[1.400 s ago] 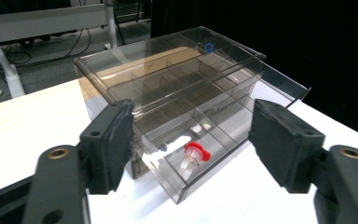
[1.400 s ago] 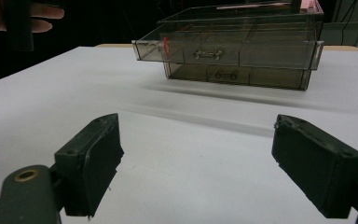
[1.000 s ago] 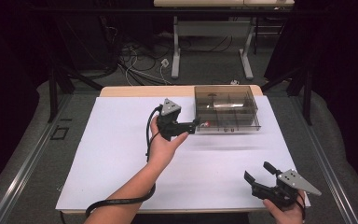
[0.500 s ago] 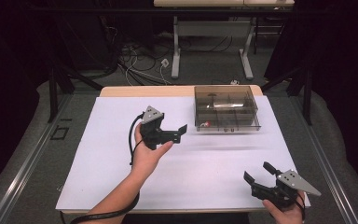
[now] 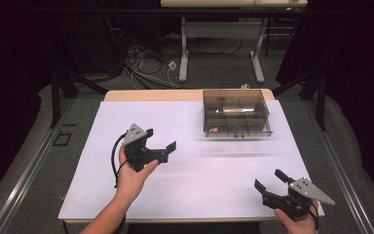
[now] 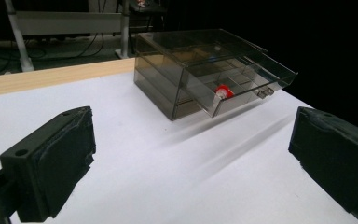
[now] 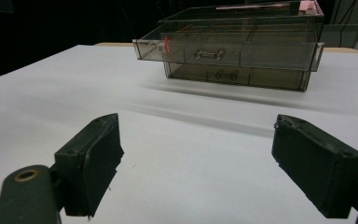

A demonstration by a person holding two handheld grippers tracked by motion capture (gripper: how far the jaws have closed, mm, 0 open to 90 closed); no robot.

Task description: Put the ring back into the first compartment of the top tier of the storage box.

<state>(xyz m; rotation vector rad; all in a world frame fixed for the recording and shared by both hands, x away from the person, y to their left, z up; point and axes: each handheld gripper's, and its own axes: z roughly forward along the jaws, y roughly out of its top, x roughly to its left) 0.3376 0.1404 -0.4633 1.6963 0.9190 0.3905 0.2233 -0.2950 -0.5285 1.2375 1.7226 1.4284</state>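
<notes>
A smoky clear plastic drawer box (image 5: pixel 235 113) stands at the far right of the white table top (image 5: pixel 195 170). Its upper drawer (image 6: pixel 242 88) is pulled out, and a small item with a red cap (image 6: pixel 222 92) lies in it. My left gripper (image 5: pixel 161 146) is open and empty, held over the table's left middle, well to the left of the box. My right gripper (image 5: pixel 269 181) is open and empty near the front right edge. In the right gripper view the box (image 7: pixel 242 44) lies ahead, with its drawer handles (image 7: pixel 208 54) facing me.
A strip of wooden table edge (image 5: pixel 151 95) shows behind the white sheet. Beyond the table are cables (image 5: pixel 141 58) on the floor and a white table frame (image 5: pixel 219 34). Dark curtains close both sides.
My left gripper has drawn back from the box, moving left and toward the near side. The right gripper has stayed in place.
</notes>
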